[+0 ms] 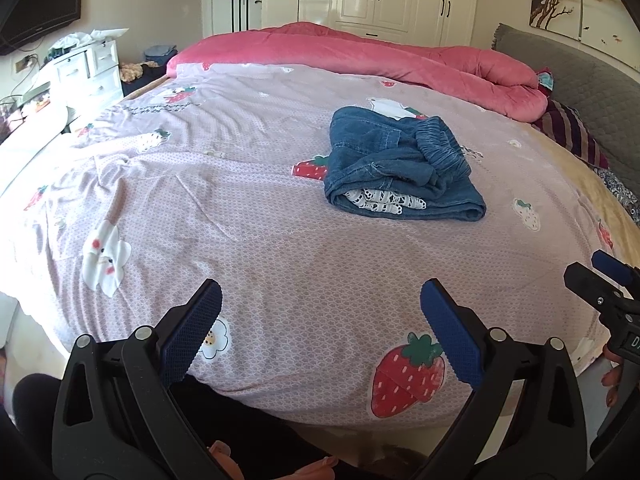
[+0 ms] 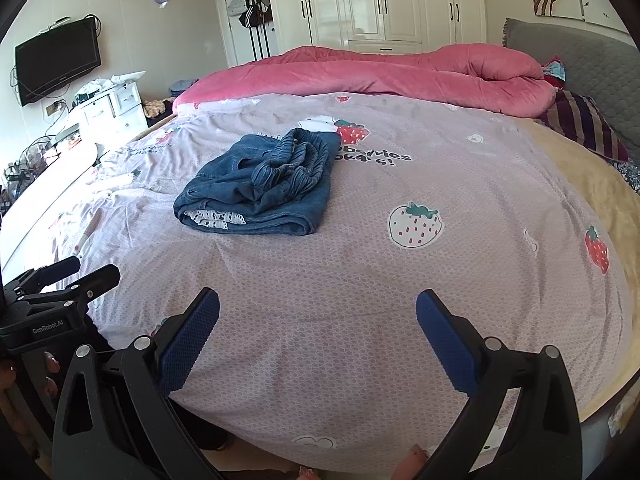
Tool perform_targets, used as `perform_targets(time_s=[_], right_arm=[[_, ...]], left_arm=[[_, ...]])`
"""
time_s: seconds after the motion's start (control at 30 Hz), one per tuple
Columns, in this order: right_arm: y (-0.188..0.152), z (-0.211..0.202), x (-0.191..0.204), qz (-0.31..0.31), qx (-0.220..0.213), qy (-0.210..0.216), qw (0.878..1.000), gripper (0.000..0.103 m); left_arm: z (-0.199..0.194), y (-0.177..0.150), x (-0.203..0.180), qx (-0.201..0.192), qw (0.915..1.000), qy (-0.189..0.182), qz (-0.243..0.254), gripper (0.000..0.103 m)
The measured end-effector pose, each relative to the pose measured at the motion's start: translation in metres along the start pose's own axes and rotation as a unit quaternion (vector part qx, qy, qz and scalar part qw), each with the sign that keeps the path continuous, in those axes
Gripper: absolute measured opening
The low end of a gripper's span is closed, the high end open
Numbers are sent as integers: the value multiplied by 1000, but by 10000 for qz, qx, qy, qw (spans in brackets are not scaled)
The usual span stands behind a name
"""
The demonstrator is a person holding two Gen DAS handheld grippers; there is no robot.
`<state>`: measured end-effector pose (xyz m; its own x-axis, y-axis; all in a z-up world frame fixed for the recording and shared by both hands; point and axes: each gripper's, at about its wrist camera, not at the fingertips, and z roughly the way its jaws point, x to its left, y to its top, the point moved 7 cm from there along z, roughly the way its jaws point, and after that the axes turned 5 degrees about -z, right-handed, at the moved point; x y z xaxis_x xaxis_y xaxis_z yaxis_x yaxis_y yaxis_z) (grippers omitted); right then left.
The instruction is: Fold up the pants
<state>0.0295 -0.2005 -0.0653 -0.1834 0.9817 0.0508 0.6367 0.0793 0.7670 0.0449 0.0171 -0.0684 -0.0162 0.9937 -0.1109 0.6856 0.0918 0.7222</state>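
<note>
I see the pants (image 1: 404,168) folded in a denim bundle on the bed (image 1: 248,232) — at one o'clock from my left tongs (image 1: 320,336), eleven o'clock from my right tongs (image 2: 318,336). Both tongs are spread wide and hold nothing, well apart from the pants (white patterned lining shows at the near fold).

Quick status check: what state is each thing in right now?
Pants: folded into a bundle on the bedsheet, untouched.
Left gripper: open, empty.
Right gripper: open, empty.
Quilt: bunched along the far side.
Wardrobe: doors shut.
TV: off.
</note>
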Motion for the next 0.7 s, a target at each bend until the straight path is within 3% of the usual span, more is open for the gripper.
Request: perform_targets(time_s=[0.7], right_arm=[[-3,12,-15,90,120,-150,9998,98]], left_arm=[[6,2,6,120,9991,395,103,94]])
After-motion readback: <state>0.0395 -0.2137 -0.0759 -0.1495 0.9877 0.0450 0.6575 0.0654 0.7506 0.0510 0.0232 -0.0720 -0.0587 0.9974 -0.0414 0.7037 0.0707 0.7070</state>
